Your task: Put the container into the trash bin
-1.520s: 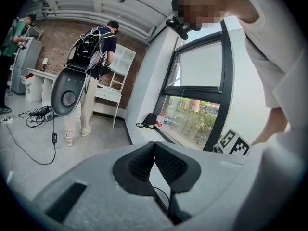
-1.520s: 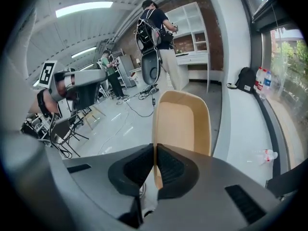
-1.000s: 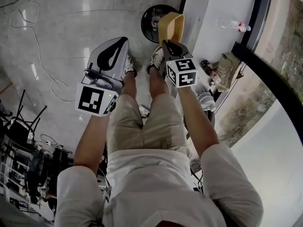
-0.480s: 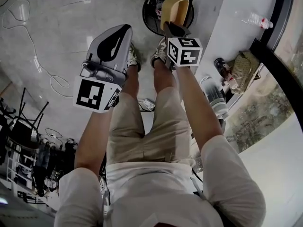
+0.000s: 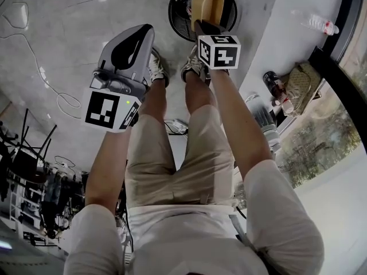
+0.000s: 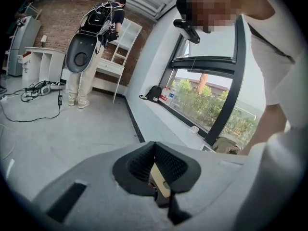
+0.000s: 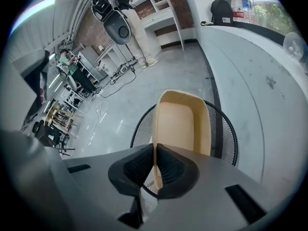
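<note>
Centre the beige rectangular container (image 7: 185, 124) over the round black wire-mesh trash bin (image 7: 224, 139) before you let go. Your right gripper (image 7: 155, 153) pinches its near wall, jaws almost together. The container hangs just ahead, above the bin mouth. The left gripper (image 6: 154, 148) appears closed and empty.

A white short-sleeved shirt (image 5: 189, 239), beige shorts (image 5: 172, 159) and light sneakers (image 5: 153, 70) are worn. The left gripper (image 5: 143, 32) and the right gripper (image 5: 200, 26) are cased in smooth grey shells, with black ribbed pads (image 6: 173, 165) set at the jaws. A white cube with black square markers (image 5: 219, 51) is carried on each.
</note>
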`<action>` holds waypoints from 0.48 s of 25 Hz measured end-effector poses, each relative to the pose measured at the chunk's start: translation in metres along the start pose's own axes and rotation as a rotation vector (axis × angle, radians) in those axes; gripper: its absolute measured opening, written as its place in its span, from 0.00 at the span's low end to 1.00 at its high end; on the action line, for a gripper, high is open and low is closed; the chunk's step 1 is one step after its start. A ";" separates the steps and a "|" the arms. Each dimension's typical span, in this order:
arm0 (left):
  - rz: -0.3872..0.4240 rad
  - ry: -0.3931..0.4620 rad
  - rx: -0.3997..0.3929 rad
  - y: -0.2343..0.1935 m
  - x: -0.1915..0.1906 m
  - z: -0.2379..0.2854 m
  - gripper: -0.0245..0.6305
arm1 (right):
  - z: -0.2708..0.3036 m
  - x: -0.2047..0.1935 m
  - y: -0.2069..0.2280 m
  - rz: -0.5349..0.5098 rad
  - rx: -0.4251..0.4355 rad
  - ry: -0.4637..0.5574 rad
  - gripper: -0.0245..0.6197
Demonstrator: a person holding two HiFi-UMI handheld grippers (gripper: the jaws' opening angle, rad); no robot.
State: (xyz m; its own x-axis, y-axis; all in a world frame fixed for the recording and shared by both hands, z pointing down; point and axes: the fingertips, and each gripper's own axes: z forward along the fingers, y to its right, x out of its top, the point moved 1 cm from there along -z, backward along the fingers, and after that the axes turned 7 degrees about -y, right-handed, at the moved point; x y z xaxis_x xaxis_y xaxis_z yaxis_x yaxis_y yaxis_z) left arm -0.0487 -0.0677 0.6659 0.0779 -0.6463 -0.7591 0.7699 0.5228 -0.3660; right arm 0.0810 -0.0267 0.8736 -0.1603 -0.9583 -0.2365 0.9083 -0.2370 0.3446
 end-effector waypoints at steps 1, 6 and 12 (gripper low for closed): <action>-0.001 -0.003 -0.002 -0.001 -0.003 0.002 0.07 | 0.003 0.000 0.001 -0.003 0.000 -0.003 0.07; 0.009 -0.011 -0.014 -0.005 -0.016 0.011 0.07 | 0.020 0.000 0.009 -0.025 -0.013 -0.026 0.07; -0.002 -0.007 -0.003 -0.014 -0.023 0.021 0.07 | 0.038 -0.005 0.016 -0.034 -0.020 -0.058 0.07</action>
State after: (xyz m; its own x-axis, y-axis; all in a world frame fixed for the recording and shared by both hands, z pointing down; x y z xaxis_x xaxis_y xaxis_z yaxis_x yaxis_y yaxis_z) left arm -0.0480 -0.0719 0.6995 0.0808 -0.6510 -0.7548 0.7680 0.5233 -0.3691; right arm 0.0820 -0.0315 0.9155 -0.2125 -0.9576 -0.1946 0.9095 -0.2666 0.3189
